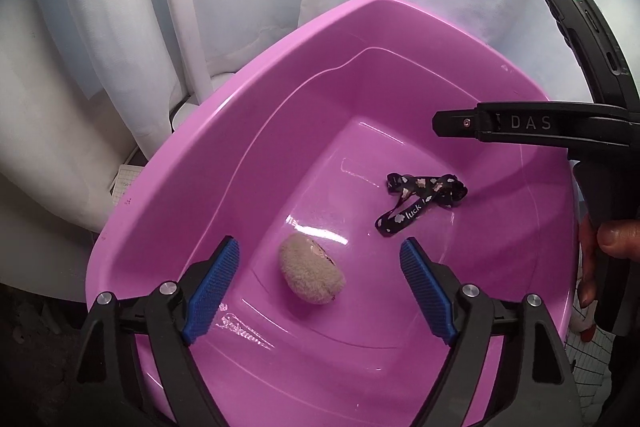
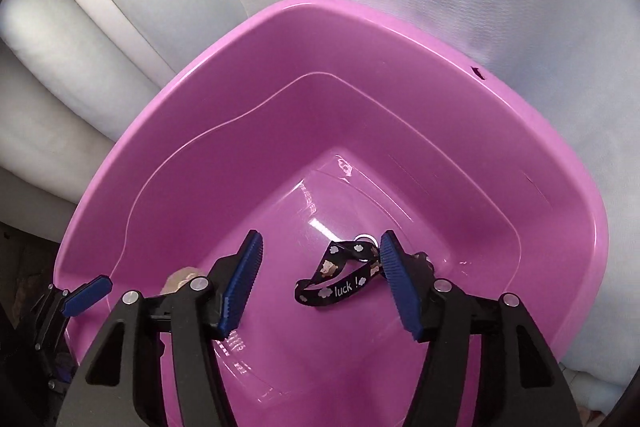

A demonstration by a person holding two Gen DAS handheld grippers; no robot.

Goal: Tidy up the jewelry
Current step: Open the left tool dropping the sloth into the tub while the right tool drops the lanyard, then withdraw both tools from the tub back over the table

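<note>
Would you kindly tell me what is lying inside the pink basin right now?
Inside the pink basin lie a fuzzy beige piece and a black printed strap reading "luck!", apart from each other on the bottom. The near part of the floor is covered by the fingers, so anything there is unseen.

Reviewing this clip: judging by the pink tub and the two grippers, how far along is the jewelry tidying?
Done: a fuzzy beige piece and a black printed strap lie on the floor of the pink tub. In hand: nothing; the left gripper and right gripper stand open above those items, pads clear. Left: cannot tell; no other jewelry is in view outside the tub.
</note>
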